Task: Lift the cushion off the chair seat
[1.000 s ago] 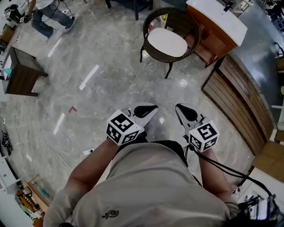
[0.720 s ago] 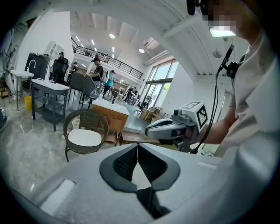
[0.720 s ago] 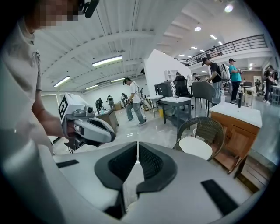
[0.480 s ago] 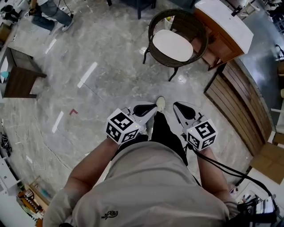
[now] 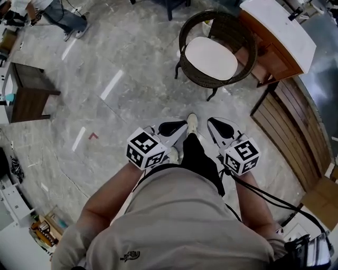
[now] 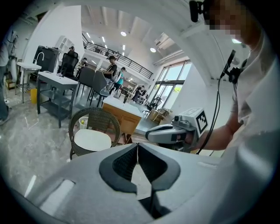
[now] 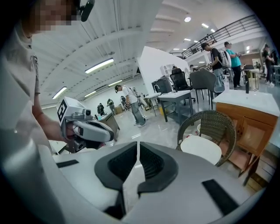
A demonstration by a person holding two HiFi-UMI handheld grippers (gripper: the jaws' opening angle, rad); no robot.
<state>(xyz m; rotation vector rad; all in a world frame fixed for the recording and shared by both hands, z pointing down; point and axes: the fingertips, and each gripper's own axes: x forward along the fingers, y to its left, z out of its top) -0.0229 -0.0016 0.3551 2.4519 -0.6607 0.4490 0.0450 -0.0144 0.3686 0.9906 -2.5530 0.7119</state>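
A white oval cushion point(image 5: 211, 58) lies on the seat of a dark wicker chair point(image 5: 186, 29) at the top of the head view, well ahead of both grippers. My left gripper point(image 5: 177, 126) and right gripper point(image 5: 216, 124) are held side by side in front of the person's body, both pointing toward the chair. The left gripper view shows the cushion point(image 6: 92, 140) far off beyond the left gripper point(image 6: 138, 145), whose jaw tips touch with nothing between them. In the right gripper view the right gripper point(image 7: 138, 144) is likewise shut and empty, with the cushion point(image 7: 201, 149) at the right.
A wooden counter with a white top point(image 5: 277, 26) stands right behind the chair. A slatted wooden panel point(image 5: 296, 132) runs along the right. A dark side table point(image 5: 29, 97) is at the left, a person point(image 5: 58, 16) at the far top left. The wearer's shoe point(image 5: 192, 122) shows between the grippers.
The wearer has stepped forward, one leg now showing between the grippers. The chair and cushion sit lower and larger in the head view. Both grippers stay shut.
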